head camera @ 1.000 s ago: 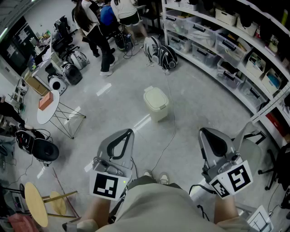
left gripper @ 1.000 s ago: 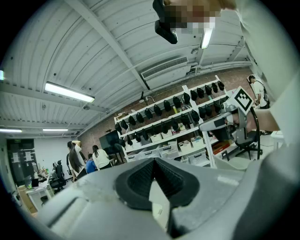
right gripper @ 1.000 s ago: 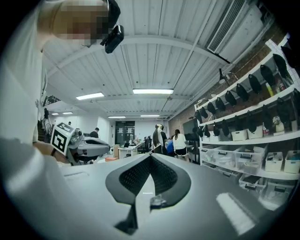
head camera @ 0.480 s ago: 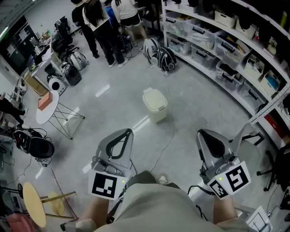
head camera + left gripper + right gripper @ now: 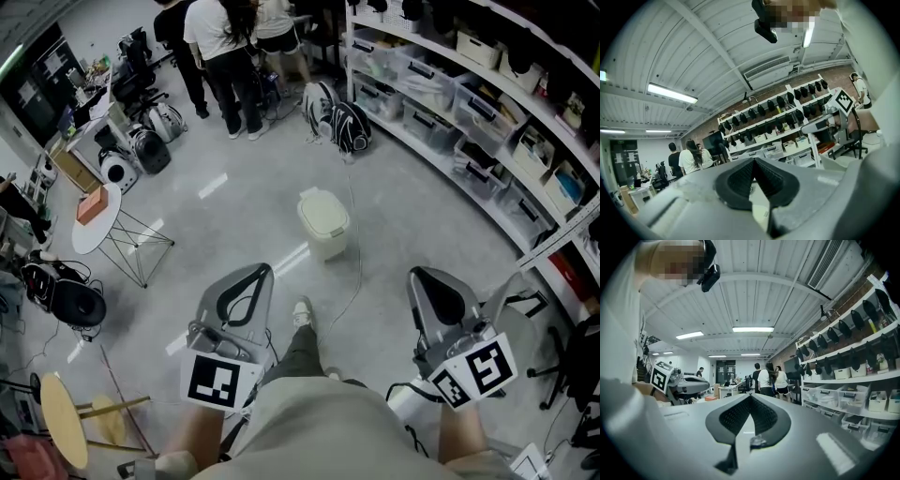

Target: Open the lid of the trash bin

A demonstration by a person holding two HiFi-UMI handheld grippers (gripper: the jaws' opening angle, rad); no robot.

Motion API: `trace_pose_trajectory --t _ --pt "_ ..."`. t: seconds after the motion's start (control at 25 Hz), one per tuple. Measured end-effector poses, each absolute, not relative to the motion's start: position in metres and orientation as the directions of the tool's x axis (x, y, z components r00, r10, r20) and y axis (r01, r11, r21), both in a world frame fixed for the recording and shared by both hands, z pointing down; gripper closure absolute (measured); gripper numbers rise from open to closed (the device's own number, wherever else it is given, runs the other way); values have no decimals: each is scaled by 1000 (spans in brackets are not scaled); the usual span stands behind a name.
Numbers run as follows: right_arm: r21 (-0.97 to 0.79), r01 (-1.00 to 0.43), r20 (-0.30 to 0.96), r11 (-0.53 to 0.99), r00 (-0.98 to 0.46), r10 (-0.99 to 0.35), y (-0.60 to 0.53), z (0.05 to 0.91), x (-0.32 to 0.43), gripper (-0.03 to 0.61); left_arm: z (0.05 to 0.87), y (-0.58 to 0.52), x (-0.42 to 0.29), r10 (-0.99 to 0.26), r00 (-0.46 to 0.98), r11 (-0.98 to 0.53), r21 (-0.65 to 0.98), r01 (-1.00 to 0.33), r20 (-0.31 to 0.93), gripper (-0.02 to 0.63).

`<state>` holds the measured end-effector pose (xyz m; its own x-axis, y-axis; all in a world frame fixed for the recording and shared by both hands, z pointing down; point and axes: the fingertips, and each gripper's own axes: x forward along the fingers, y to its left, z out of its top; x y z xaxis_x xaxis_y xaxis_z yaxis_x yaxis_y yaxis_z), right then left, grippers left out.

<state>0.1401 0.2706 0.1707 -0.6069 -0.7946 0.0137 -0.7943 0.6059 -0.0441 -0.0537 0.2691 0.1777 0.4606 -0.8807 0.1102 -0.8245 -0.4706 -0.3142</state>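
Observation:
The trash bin (image 5: pixel 324 223) is a small cream bin with its lid down, standing on the grey floor ahead of me in the head view. My left gripper (image 5: pixel 262 271) is held low and left, well short of the bin, with its jaws together and nothing in them. Level with it on the other side, my right gripper (image 5: pixel 419 276) is also shut and empty. In the left gripper view the left gripper (image 5: pixel 753 160) points up at shelves and ceiling. The right gripper (image 5: pixel 750 396) does the same in the right gripper view. Neither gripper view shows the bin.
A thin cable (image 5: pixel 357 272) runs across the floor past the bin's right side. Shelves with storage boxes (image 5: pixel 469 103) curve along the right. Bags (image 5: pixel 342 122) lie beyond the bin, and people (image 5: pixel 225 47) stand at the back. A round white table (image 5: pixel 94 220) stands left.
I have stepped forward: a shoe now shows between the grippers and the bin sits slightly nearer. The people at the back have shifted. Both grippers stay shut.

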Motion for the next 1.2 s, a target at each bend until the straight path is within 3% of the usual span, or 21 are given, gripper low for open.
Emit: trace_pose_trajectory --t 0.48,1.2 --pt "-41 -789 63 613 -615 -786 148 183 99 575 187 143 -90 -897 427 -440 -270 -856 109 612" --pt "-43 -821 92 569 -570 -816 -92 182 21 575 194 -94 -147 -838 530 -544 -279 -792 129 612"
